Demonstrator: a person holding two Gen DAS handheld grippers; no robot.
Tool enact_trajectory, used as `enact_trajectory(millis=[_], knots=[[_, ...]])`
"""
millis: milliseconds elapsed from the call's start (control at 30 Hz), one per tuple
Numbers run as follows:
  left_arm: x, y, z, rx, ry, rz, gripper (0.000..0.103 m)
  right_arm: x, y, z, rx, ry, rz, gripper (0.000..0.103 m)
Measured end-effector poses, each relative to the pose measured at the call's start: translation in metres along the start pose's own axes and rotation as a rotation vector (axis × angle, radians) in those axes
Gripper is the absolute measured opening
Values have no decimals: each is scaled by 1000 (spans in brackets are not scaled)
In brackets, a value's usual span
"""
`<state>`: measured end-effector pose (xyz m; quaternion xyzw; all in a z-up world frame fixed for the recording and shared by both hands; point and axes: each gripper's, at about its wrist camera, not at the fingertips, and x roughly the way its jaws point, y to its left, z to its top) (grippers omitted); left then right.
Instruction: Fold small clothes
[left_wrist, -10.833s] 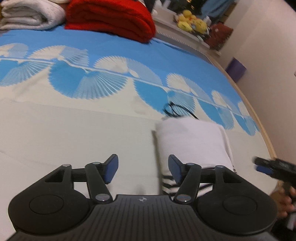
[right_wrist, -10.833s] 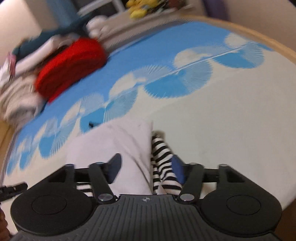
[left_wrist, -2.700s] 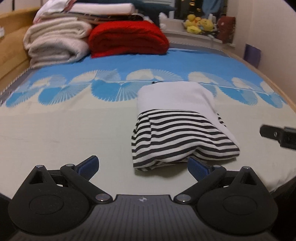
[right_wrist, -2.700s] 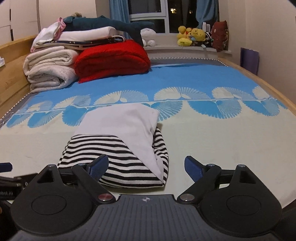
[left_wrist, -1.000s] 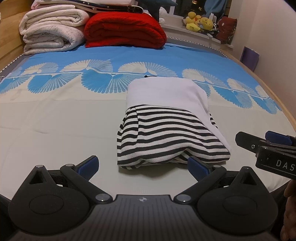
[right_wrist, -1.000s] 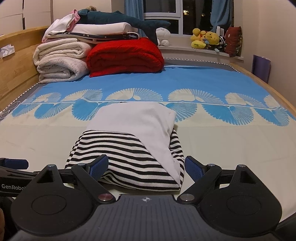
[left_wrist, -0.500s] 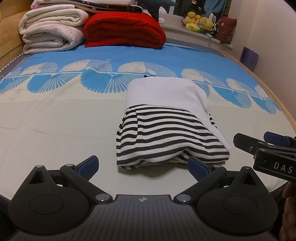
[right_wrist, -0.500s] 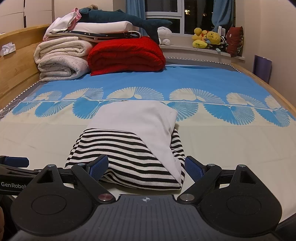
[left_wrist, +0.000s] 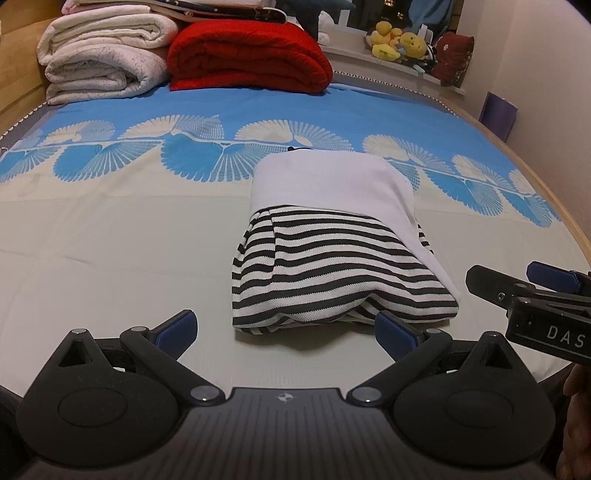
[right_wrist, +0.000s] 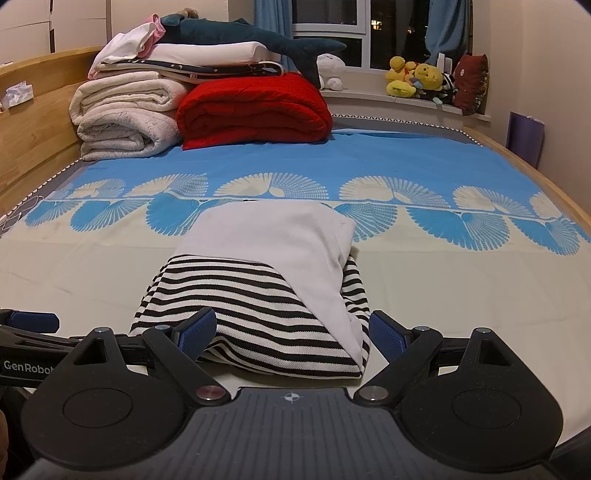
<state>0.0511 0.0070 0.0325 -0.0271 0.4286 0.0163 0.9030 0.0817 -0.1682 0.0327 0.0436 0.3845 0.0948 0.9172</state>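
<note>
A small folded garment (left_wrist: 332, 236), white on top with a black-and-white striped part at the near end, lies on the bed; it also shows in the right wrist view (right_wrist: 273, 280). My left gripper (left_wrist: 286, 332) is open and empty, just short of the garment's near edge. My right gripper (right_wrist: 291, 330) is open and empty, its jaws standing to either side of the striped near end without gripping it. The right gripper's fingers also show at the right edge of the left wrist view (left_wrist: 524, 288).
The bed sheet (left_wrist: 110, 229) is cream with a blue fan-patterned band. A red blanket (right_wrist: 255, 110) and rolled white blankets (right_wrist: 125, 118) are stacked at the headboard end. Plush toys (right_wrist: 417, 83) sit on the window ledge. The wooden bed frame (right_wrist: 33, 122) runs along the left.
Both grippers have stayed open and eased slightly closer to the folded garment over the last second. The garment has not moved.
</note>
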Motion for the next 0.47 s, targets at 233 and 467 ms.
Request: enact_trajectory(millis=[233, 467], knots=[[1, 0, 0, -5, 5, -3, 102, 0, 1, 0, -5, -1, 1, 90], [1, 1, -1, -8, 9, -3, 102, 0, 1, -1, -6, 0, 1, 90]])
